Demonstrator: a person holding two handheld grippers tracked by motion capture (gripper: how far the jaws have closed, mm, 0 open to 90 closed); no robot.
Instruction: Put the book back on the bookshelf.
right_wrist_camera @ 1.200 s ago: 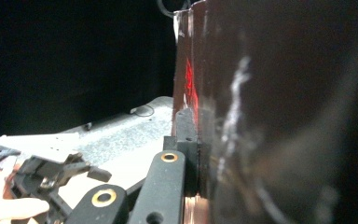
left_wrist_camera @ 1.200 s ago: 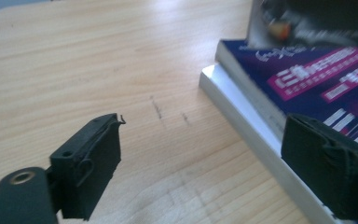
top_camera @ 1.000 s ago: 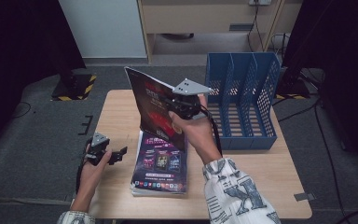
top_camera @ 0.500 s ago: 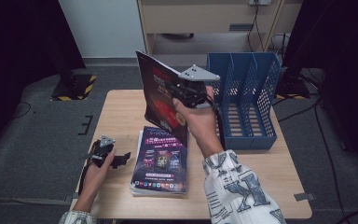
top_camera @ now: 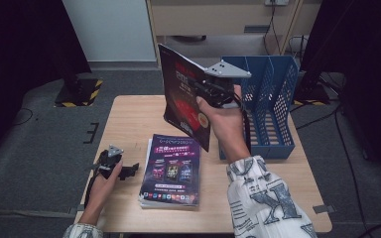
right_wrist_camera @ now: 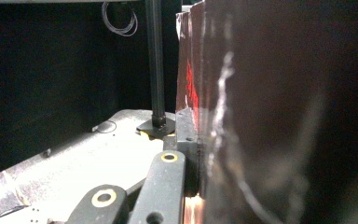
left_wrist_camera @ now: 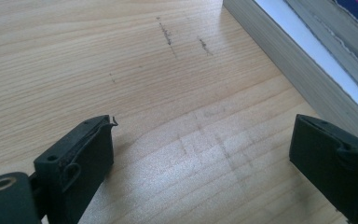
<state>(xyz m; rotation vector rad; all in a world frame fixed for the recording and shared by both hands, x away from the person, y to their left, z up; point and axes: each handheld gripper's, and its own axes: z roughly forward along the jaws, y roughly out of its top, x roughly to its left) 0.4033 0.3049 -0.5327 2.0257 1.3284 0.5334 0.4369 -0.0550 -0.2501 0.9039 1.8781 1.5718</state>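
Right claw (top_camera: 209, 94) is pinching a dark magazine (top_camera: 184, 99), holding it upright in the air above the table (top_camera: 129, 119), just left of the blue file rack (top_camera: 270, 99) at the far right. In the right gripper view the cover (right_wrist_camera: 279, 121) sits flat against the jaw. Left claw (top_camera: 129, 171) is spread wide with nothing in it, low over the near left of the table, right beside the magazine stack (top_camera: 171, 171).
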